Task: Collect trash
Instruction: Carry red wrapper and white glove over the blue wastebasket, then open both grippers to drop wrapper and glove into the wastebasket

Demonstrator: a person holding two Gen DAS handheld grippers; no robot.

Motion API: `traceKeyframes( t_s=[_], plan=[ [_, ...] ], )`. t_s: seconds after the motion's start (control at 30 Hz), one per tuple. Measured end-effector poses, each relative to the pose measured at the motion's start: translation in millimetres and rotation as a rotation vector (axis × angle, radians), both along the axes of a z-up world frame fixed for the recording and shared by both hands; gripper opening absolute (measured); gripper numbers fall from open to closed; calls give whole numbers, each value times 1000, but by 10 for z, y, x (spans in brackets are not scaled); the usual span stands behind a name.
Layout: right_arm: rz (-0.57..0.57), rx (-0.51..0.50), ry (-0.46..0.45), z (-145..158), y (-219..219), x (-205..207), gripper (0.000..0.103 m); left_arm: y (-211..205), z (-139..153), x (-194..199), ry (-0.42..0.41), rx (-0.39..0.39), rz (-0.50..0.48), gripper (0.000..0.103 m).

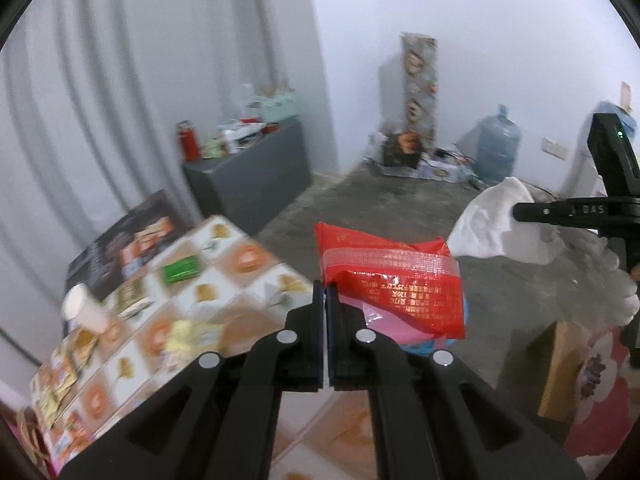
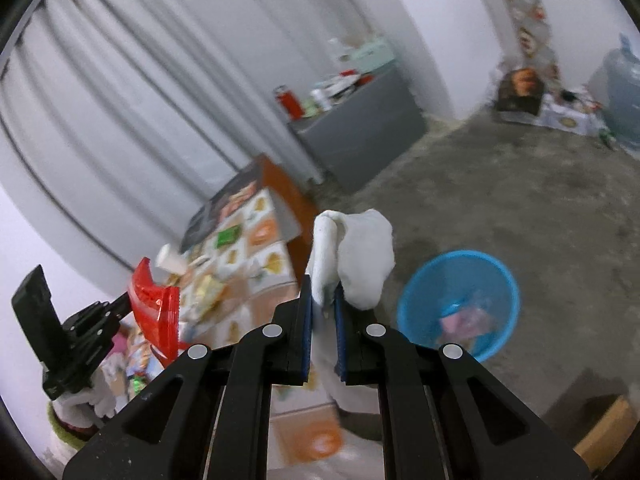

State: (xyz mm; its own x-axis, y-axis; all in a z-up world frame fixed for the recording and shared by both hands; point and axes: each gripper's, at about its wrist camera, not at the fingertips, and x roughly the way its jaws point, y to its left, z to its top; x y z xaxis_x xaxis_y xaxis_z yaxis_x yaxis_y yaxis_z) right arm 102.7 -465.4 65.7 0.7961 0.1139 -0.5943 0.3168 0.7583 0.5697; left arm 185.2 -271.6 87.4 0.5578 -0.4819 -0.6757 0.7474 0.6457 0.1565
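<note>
My left gripper (image 1: 325, 292) is shut on a red plastic wrapper (image 1: 394, 276) and holds it in the air beyond the table's edge; it also shows in the right wrist view (image 2: 154, 304). My right gripper (image 2: 323, 292) is shut on a crumpled white tissue (image 2: 356, 256), which also shows in the left wrist view (image 1: 496, 222). A blue plastic basin (image 2: 460, 304) with pink and clear scraps inside sits on the floor, below and right of the tissue. In the left wrist view only a sliver of it (image 1: 420, 346) shows under the wrapper.
A table with a patterned cloth (image 1: 160, 320) carries a white paper cup (image 1: 86, 312), a green packet (image 1: 180, 270) and several small wrappers. A grey cabinet (image 1: 248, 176) stands by the curtain. A water jug (image 1: 498, 144) and cardboard box (image 1: 560, 368) are on the concrete floor.
</note>
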Motion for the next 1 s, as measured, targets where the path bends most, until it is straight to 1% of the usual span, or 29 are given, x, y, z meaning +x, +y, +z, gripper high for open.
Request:
traceKeyframes(
  t_s=[0.1,0.2,0.3,0.37,0.5,0.6,0.7,0.77,0.8,0.83,0.87,0.9,0.93,1.0],
  plan=[
    [-40,-2,39,-159,-170,-42,9,-364,-132,-35,29,23,-46,1],
    [-70,-12,93,-357,-315,-40,9,-741,-329,-32,69,56,-91,1],
    [-86,1,153,-599,-448,17,9,-1076,-571,-40,121,96,-133,1],
    [-95,11,194,-790,-535,101,9,-1286,-782,13,159,140,-156,1],
    [-109,52,258,-1118,-712,252,9,-1664,-1239,239,249,223,-166,1],
    [-122,86,303,-1393,-855,413,12,-1873,-1527,436,336,257,-152,2],
    [-122,110,331,-1574,-922,569,13,-2102,-1825,588,357,305,-143,3],
    [-128,117,348,-1716,-974,705,19,-2210,-1976,647,385,318,-144,4],
    [-121,127,355,-1786,-997,777,28,-2267,-2068,688,413,322,-147,9],
    [-117,137,360,-1870,-1022,837,39,-2315,-2182,748,431,329,-132,21],
    [-121,148,364,-1950,-1049,877,43,-2354,-2274,805,442,331,-116,29],
    [-127,160,375,-2036,-1077,917,46,-2376,-2337,848,453,325,-112,35],
    [-128,173,400,-2141,-1105,947,46,-2378,-2406,890,464,316,-99,35],
    [-145,195,419,-2236,-1118,959,46,-2382,-2514,973,473,326,-58,36]
  ],
)
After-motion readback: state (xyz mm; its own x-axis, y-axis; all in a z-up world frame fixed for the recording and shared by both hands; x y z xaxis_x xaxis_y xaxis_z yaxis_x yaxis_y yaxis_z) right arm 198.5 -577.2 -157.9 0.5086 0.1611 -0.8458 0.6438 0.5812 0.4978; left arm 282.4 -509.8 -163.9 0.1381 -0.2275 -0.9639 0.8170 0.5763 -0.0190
